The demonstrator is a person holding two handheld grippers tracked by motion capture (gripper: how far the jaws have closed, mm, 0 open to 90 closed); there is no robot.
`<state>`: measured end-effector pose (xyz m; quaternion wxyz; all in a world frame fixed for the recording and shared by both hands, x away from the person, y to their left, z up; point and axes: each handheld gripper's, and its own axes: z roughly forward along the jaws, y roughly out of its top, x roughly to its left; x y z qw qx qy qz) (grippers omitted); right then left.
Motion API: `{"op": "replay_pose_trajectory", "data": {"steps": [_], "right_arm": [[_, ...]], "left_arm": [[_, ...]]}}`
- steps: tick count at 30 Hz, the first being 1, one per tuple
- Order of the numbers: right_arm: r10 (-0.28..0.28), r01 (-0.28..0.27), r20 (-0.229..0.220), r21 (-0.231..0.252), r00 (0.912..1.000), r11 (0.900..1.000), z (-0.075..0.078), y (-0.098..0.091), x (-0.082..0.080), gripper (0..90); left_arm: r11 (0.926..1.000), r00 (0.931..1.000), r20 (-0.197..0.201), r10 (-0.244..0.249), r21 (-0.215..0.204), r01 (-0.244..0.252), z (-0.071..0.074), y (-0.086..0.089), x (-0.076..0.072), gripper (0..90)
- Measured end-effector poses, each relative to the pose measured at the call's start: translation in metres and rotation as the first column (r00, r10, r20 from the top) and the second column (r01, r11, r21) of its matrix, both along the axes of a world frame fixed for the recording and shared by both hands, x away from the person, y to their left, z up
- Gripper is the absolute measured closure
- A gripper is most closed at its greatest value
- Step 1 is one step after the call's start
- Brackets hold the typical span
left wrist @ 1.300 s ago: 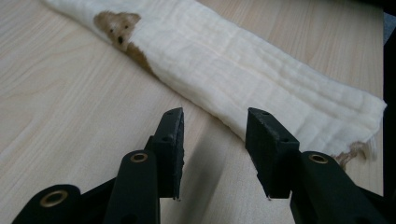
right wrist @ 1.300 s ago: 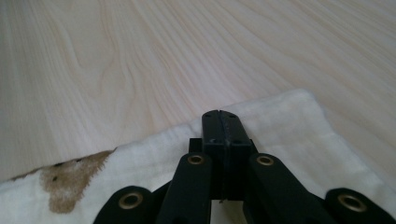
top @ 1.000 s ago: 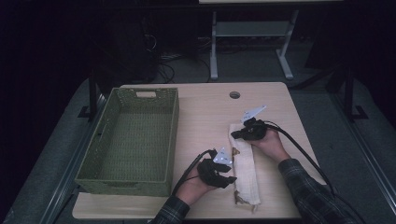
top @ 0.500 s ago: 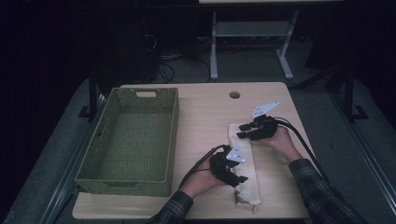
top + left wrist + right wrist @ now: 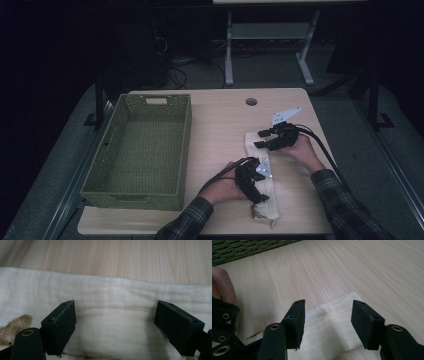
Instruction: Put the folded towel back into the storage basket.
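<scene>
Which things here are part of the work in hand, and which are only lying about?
Part of the work:
- folded cream cloth
- left gripper, fingers just opened, over the cloth
- right gripper, fingers just opened, at the cloth's far end

Only lying about:
- green woven basket, empty
- round hole in the table

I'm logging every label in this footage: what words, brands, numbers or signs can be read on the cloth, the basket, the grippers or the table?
None: no writing can be read anywhere.
Folded cream cloth: plain weave, a brown stain, no tag.
Green woven basket: no label.
Left gripper and right gripper: plain black jaws, unmarked.
Wooden table: bare grain.
</scene>
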<state>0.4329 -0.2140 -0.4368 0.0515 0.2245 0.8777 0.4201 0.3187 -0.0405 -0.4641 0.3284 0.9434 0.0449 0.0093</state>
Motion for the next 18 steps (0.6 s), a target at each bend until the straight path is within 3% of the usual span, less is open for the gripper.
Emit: {"op": "replay_pose_trajectory", "data": {"steps": [4, 6, 13, 18], "right_arm": [[0.005, -0.005, 0.002, -0.004, 1.0000, 1.0000, -0.002, 0.001, 0.001, 42.0], [0.004, -0.004, -0.004, -0.005, 1.0000, 1.0000, -0.004, 0.002, 0.002, 41.3], [0.030, -0.030, -0.004, -0.012, 0.9995, 0.9995, -0.009, 0.003, 0.006, 39.3], [0.055, -0.055, -0.017, -0.021, 0.9984, 0.9983, -0.013, 0.003, 0.011, 37.6]], "left_arm": [[0.9999, 1.0000, 0.003, 0.002, -0.010, -0.002, 0.001, 0.003, 0.002, 23.4], [0.9998, 1.0000, 0.005, 0.005, -0.018, -0.005, 0.002, 0.005, 0.002, 31.3], [0.9999, 0.9999, -0.015, -0.005, -0.009, 0.004, 0.006, 0.008, -0.001, 71.8], [0.9999, 0.9981, -0.059, -0.014, -0.003, 0.014, 0.007, 0.009, -0.001, 78.2]]}}
